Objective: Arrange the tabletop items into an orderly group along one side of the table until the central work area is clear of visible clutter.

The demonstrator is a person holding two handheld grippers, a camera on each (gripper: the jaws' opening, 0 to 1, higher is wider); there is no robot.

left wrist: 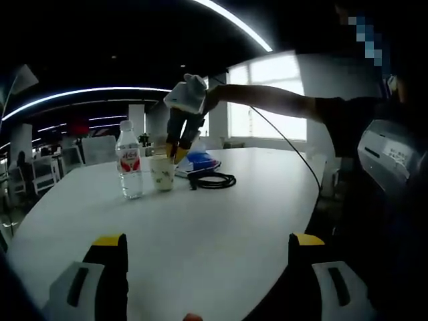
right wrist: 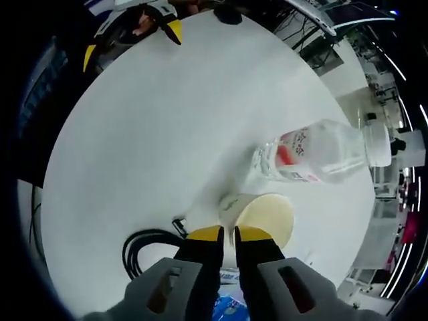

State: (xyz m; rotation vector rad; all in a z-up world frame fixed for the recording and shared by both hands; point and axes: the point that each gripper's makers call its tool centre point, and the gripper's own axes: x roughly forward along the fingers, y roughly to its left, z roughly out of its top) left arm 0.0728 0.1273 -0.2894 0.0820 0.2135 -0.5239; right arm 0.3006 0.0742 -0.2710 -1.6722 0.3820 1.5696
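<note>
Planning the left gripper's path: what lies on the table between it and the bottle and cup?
Nothing: in the left gripper view, bare white table runs from the left gripper to the bottle and cup.

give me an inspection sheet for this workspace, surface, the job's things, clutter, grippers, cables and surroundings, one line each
Surface: white rounded table, mostly bare across the middle.
Job's things: clear water bottle with a red label stands upright; a paper cup stands beside it; a blue packet lies just behind them.
Clutter: nothing seen beyond those items.
Grippers: right gripper is over the cup's rim, jaws nearly together, grip on the cup not clear; left gripper is held back at the near edge, jaws wide apart, holding nothing.
Cables: coiled black cable lies on the table next to the cup; a thin black lead hangs from the right gripper.
Surroundings: bright windows, ceiling light strips, chairs beyond the table.
</note>
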